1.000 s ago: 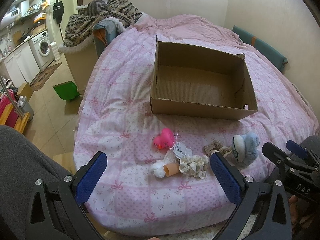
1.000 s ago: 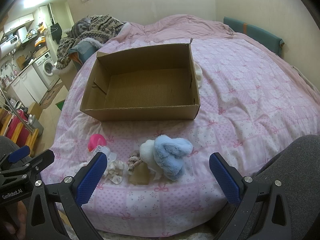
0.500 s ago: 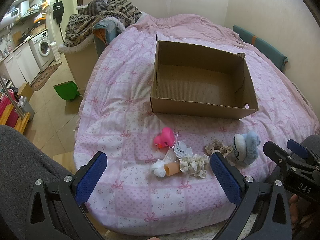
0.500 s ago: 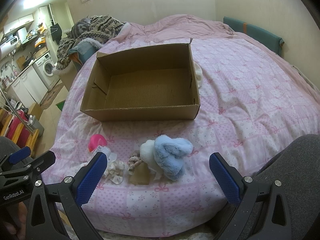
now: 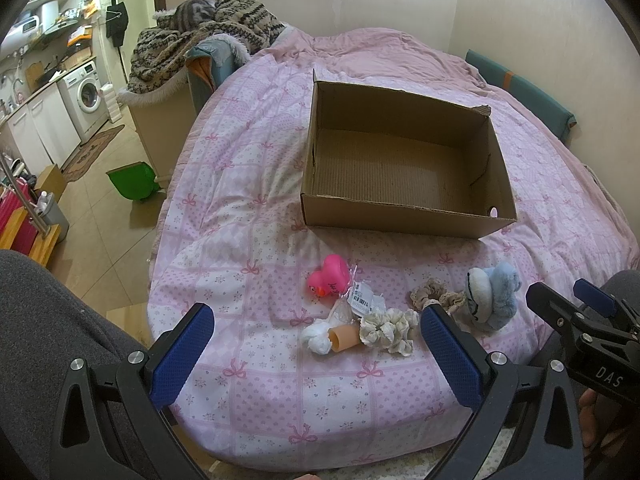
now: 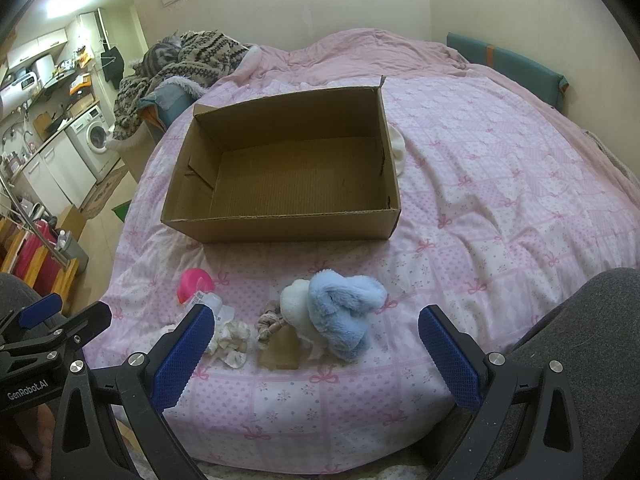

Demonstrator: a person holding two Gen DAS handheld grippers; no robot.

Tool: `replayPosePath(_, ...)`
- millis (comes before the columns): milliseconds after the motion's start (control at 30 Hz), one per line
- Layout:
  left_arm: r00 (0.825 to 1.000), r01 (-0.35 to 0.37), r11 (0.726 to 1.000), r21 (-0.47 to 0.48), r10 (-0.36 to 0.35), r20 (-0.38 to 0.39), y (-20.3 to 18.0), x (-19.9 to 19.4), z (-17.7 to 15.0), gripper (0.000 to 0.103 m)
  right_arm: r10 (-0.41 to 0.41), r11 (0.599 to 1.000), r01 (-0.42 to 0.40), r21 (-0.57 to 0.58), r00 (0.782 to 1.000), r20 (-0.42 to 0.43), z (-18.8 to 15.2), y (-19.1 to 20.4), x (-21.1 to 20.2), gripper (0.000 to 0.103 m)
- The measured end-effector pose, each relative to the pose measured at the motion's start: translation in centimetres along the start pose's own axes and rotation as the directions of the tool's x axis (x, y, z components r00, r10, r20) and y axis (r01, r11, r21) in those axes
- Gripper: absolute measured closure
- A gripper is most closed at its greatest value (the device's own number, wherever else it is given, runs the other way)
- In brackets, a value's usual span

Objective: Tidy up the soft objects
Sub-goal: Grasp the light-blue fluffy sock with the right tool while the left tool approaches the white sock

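**Nothing picked up yet, box is bare, both grippers waiting at the bed edge**

Left wrist view: the left gripper (image 5: 316, 350) hangs over the near edge of the pink patchwork quilt (image 5: 248, 184) with its blue-padded jaws spread wide and nothing in them. Right between the pads and just ahead sits the little pile: a cream ruffled fabric scrunchie (image 5: 386, 330), a small peach tube with a white wad (image 5: 334, 336) beside it, and a barcode tag in clear wrap (image 5: 360, 300). A bit further ahead is a hot-pink rubber duck (image 5: 329, 278). Off to the right of the pads are a beige lace scrunchie (image 5: 430, 294) and a fluffy blue-and-white plush toy (image 5: 492, 296). Well ahead, the open brown cardboard box (image 5: 400, 216) has nothing in it. The right gripper pokes in at the far right.

Right wrist view: the right gripper (image 6: 310, 350) is also spread wide and holds nothing. The blue plush sits just ahead, between the pads, touching the beige scrunchie and a tan card tag (image 6: 280, 350). The box is straight ahead beyond it.

My read: this is the very start, sorting hasn't begun. Next move probably means dropping onto the plush or the cream scrunchie, pinching gently, then carrying it forward over the box wall.

Room-wise: soft, lumpy bedding, so things may sink when pressed. Left of the grippers there's a tiled floor, a green plastic bin (image 5: 134, 180), a washing machine (image 5: 86, 94) and a patterned knit blanket pile (image 5: 208, 28).
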State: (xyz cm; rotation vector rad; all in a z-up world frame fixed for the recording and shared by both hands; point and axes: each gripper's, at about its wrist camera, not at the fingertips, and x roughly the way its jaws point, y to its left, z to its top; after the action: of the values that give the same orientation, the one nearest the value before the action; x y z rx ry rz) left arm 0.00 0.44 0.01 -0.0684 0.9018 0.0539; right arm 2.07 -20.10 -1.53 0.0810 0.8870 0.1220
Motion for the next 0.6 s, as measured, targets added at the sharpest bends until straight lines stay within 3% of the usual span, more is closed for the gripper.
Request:
replayPosePath(233, 1.000, 0.005, 1.000, -0.007, -0.006, -0.016, 0.3, -0.1, 0.1, 0.000, 0.002, 1.000, -0.002, 0.004, 1.000, -0.004, 0.5, -0.1, -0.1, 0.000)
replayPosePath(433, 0.999, 0.013, 1.000, -0.010, -0.013, -0.049, 0.6, 0.5, 1.1, 0.000, 0.059, 0.998, -0.057, 0.032, 0.997, -0.048, 2.4, -0.7, -0.4, 0.000)
replayPosePath(600, 0.995, -0.009, 1.000, -0.011, 0.008, -0.096, 0.7, 1.8, 2.3, 0.000, 0.138, 0.981, -0.111, 0.158, 0.976, -0.171, 5.0, -3.7, 1.8, 0.000)
